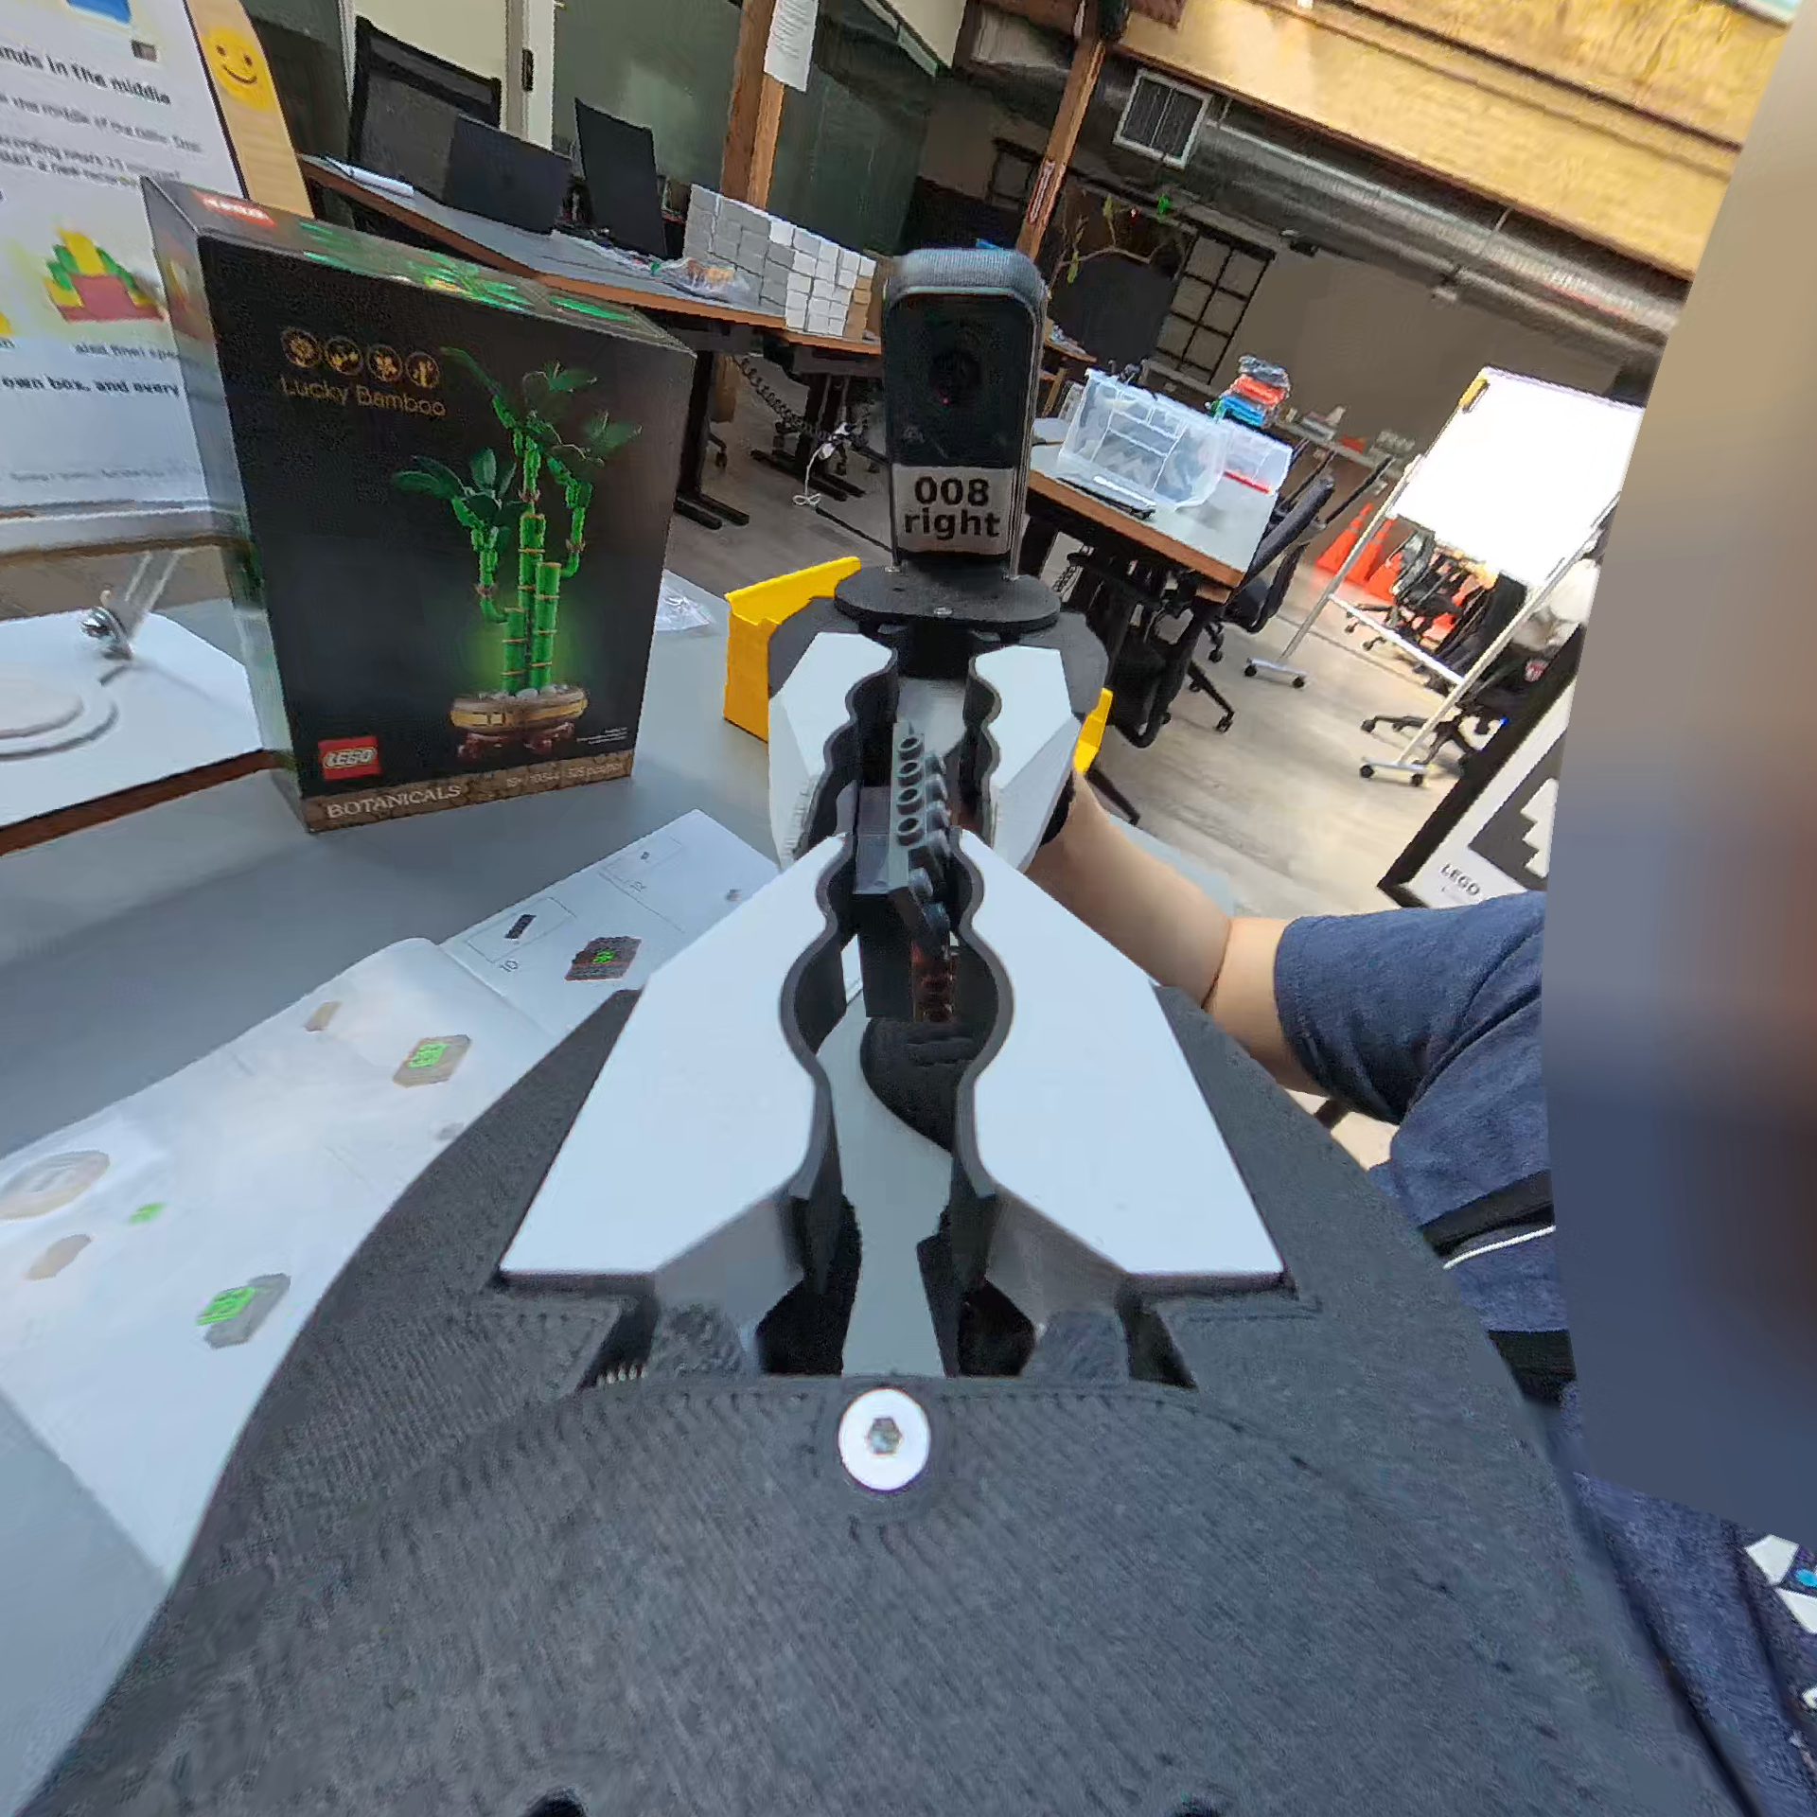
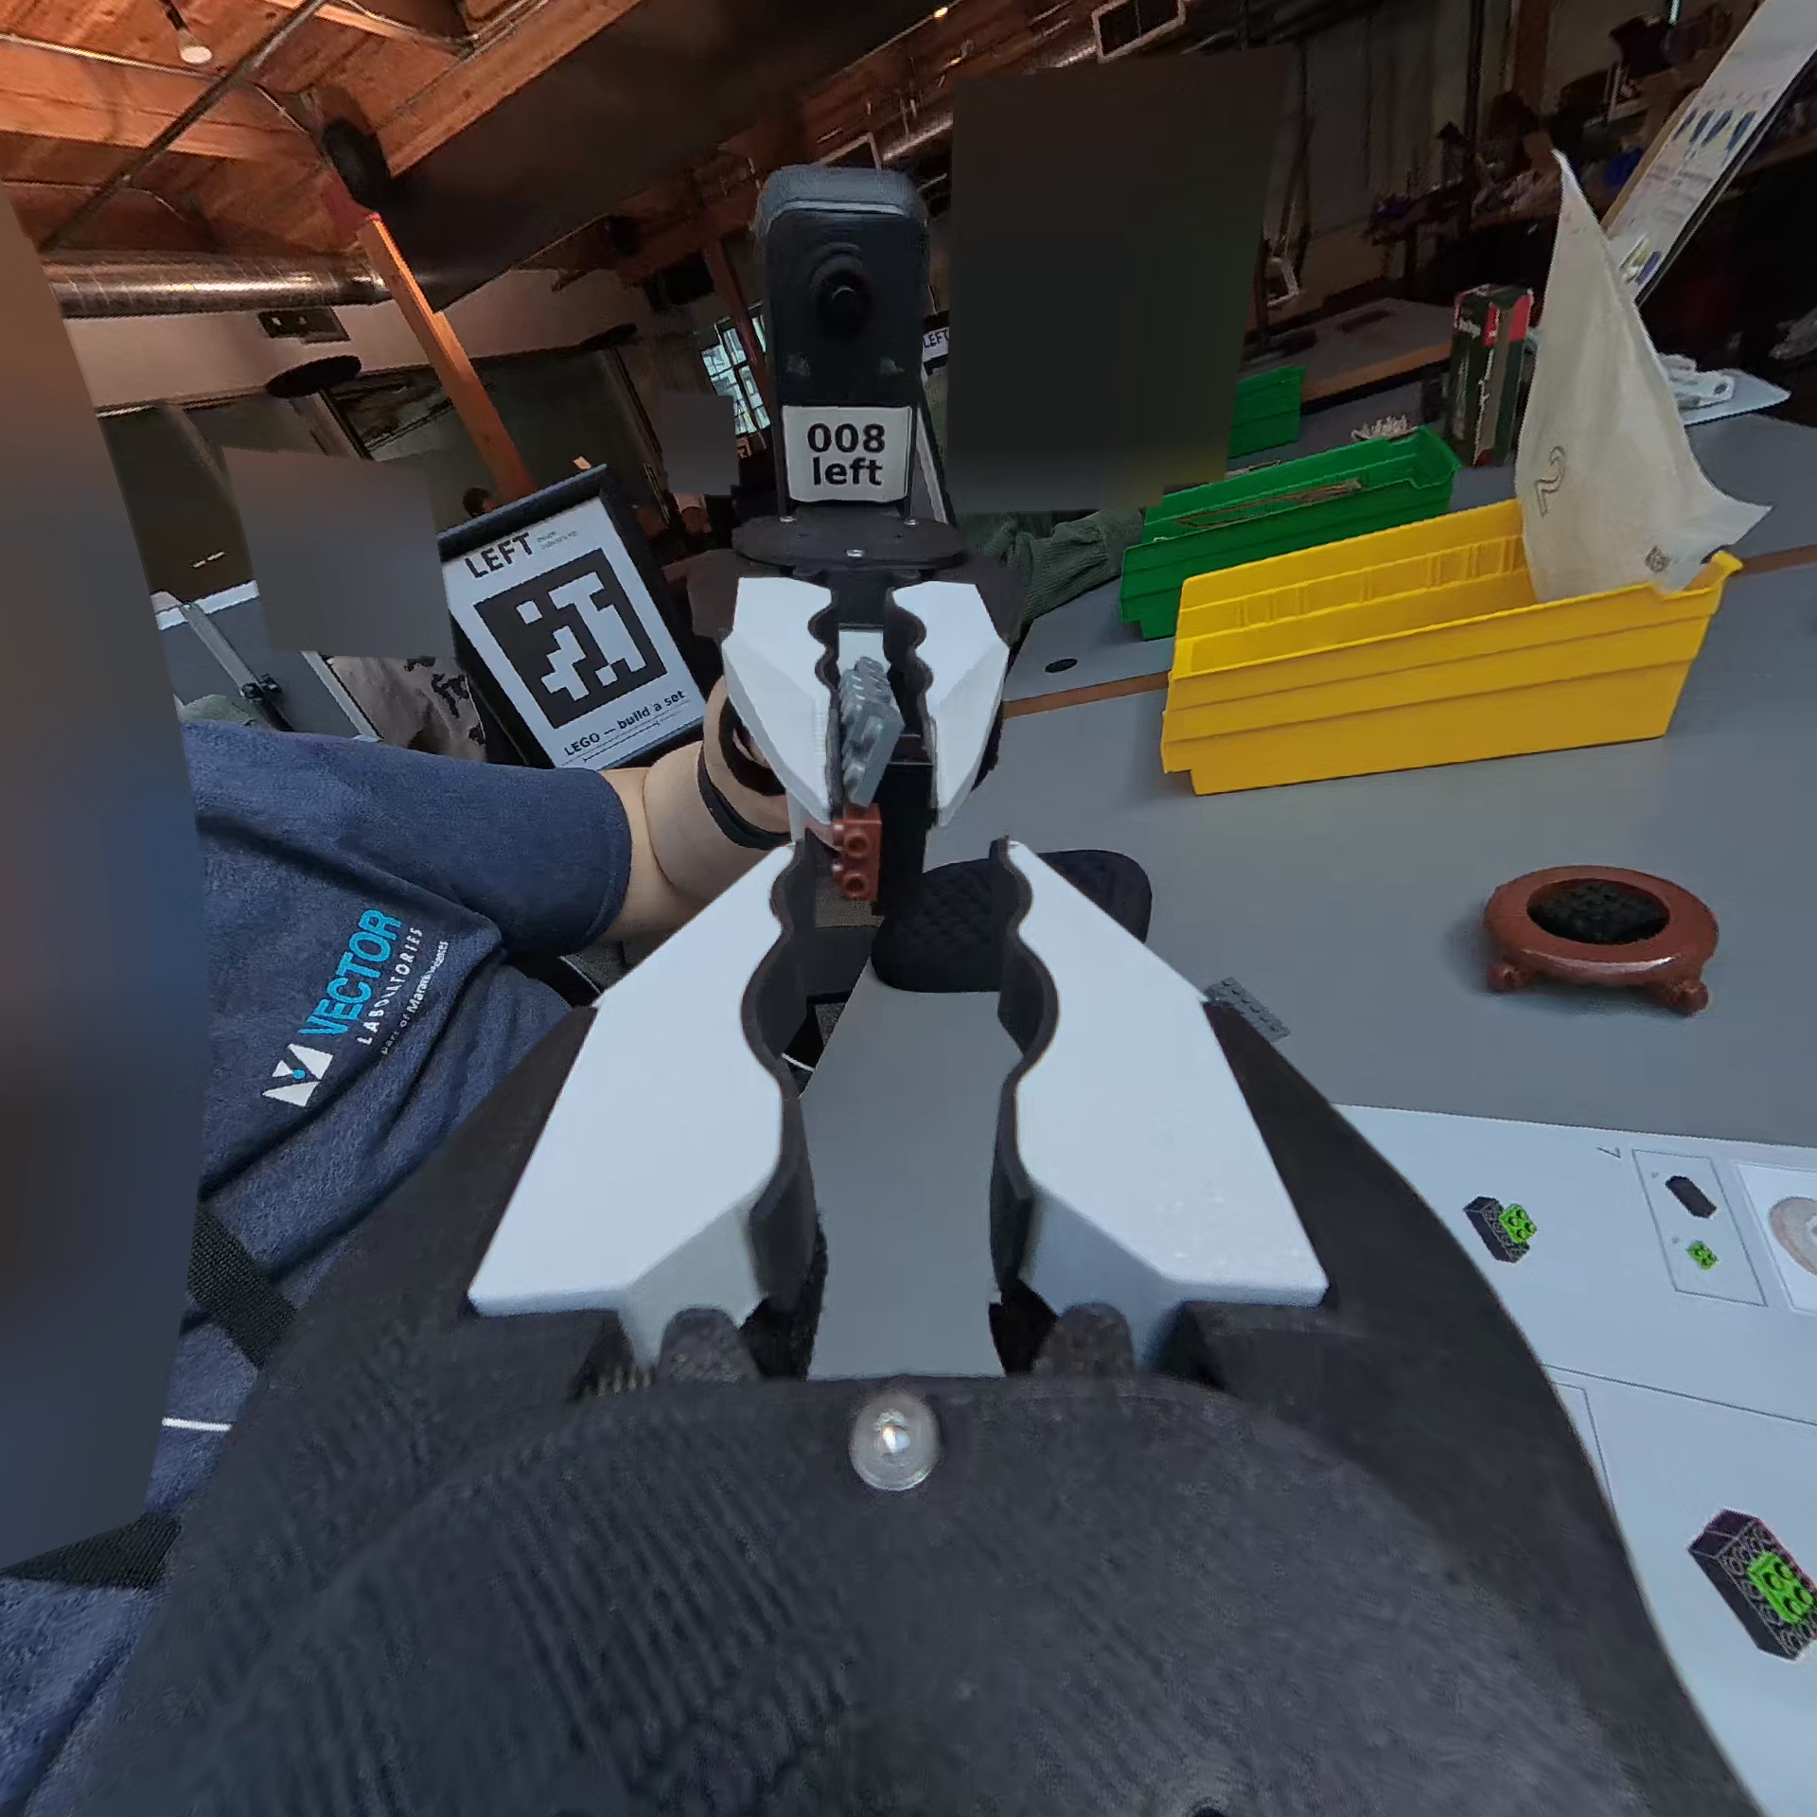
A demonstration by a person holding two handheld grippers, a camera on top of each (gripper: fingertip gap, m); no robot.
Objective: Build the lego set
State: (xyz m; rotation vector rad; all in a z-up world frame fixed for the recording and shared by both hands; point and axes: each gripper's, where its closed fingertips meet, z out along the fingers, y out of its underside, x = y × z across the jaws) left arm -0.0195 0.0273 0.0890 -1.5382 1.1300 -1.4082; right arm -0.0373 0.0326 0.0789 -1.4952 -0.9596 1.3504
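Grey plate is pinched by the right gripper; the left gripper pinches a black block with a brown piece.

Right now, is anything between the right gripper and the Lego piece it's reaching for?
Nothing visible. The right gripper has its tips on either side of the lego assembly, which the left gripper clamps from the opposite side.

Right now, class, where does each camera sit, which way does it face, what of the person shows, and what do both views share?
Left wrist view: on the left gripper, facing the right gripper and the set's box; right forearm shows.
Right wrist view: on the right gripper, facing the left gripper and yellow bin; left forearm shows.
Shared: lego assembly between the grippers, instruction booklet.
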